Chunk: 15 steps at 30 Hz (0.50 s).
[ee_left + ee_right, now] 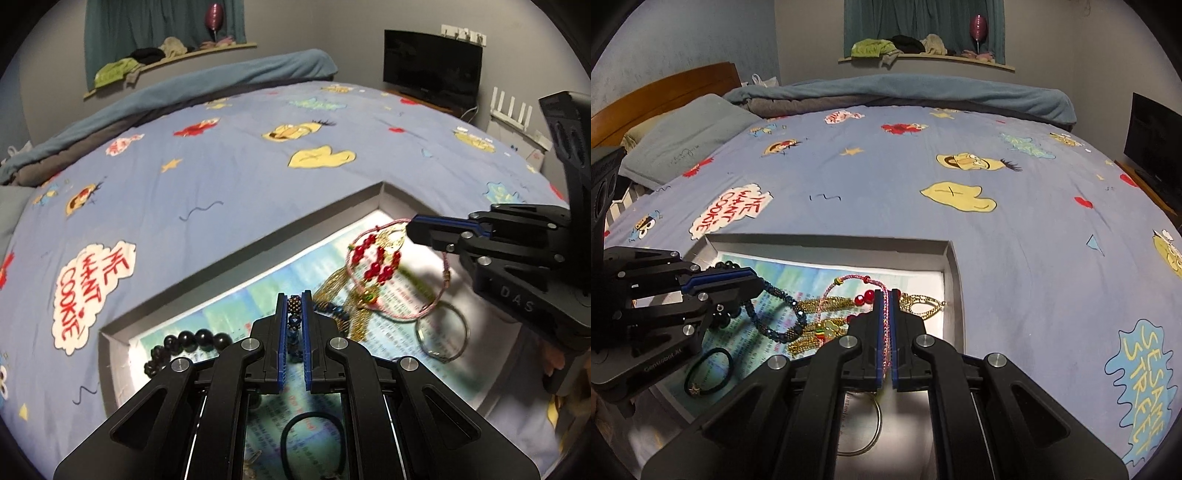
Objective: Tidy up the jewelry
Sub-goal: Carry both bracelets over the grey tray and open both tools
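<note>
A shallow grey box [207,266] [827,242] lies on the bed with jewelry on printed paper. My left gripper [294,299] [757,282] is shut on a dark blue beaded bracelet [294,317] [783,317] and holds it over the box. My right gripper [885,295] [410,227] is shut on a pink cord bracelet [885,325] with red beads [373,264], lifted above a gold chain piece [923,304] [334,291]. A black bead bracelet [192,341], a black hair tie [314,439] [709,369] and a silver bangle [441,334] [864,432] lie in the box.
The box sits on a blue Sesame Street bedspread [997,240]. A pillow [687,140] and wooden headboard [665,88] are at the left. A folded blue blanket [905,92] lies at the far edge. A TV [432,68] stands to the right.
</note>
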Motion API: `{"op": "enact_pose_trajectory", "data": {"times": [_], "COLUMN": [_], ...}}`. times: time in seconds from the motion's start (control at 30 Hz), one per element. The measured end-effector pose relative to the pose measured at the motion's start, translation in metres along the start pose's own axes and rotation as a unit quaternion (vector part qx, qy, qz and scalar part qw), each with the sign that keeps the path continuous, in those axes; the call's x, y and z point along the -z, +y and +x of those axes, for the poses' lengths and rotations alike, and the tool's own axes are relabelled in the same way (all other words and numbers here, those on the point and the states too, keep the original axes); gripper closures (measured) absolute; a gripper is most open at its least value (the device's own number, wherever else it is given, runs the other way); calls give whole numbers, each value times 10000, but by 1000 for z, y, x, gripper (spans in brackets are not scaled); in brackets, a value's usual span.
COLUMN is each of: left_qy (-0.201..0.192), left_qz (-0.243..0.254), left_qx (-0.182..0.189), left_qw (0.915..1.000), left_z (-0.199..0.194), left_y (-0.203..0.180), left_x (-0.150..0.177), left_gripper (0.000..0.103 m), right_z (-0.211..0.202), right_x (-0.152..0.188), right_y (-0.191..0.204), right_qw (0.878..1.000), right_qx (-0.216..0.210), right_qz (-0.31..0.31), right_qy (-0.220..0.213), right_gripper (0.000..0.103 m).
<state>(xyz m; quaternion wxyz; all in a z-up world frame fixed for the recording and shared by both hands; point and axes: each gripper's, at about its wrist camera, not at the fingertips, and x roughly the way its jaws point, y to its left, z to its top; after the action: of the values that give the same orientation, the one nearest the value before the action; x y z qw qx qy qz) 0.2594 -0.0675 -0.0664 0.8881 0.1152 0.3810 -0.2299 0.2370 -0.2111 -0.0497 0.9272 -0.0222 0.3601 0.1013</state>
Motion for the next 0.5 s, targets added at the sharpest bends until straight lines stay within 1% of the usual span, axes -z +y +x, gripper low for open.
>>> {"op": "enact_pose_trajectory", "data": {"times": [0.17, 0.27, 0.3, 0.33, 0.37, 0.4, 0.5], "left_qy": [54, 59, 53, 45, 13, -22, -65], "left_qz": [-155, -219, -238, -245, -246, -247, -272], "left_qx": [0, -24, -21, -36, -73, -105, -124], "left_qw": [9999, 9997, 9997, 9997, 9997, 9996, 9995], "left_z": [3, 2, 1, 0, -3, -5, -11], "left_y": [6, 8, 9, 10, 10, 10, 9], "left_x": [2, 3, 3, 3, 3, 3, 3], "left_gripper": [95, 94, 93, 89, 84, 81, 79], "right_z": [3, 3, 3, 3, 2, 1, -3], "right_x": [2, 2, 3, 3, 3, 3, 3], "right_y": [-2, -3, -4, -4, -4, -4, -6], "right_qw": [10000, 10000, 9999, 9999, 9999, 9999, 9999], "right_qx": [15, 10, 1, -7, -28, -37, -41], "right_qz": [16, 52, 68, 80, 95, 101, 128], "right_qy": [61, 79, 76, 72, 64, 57, 23], "right_gripper": [100, 93, 89, 85, 84, 81, 77]}}
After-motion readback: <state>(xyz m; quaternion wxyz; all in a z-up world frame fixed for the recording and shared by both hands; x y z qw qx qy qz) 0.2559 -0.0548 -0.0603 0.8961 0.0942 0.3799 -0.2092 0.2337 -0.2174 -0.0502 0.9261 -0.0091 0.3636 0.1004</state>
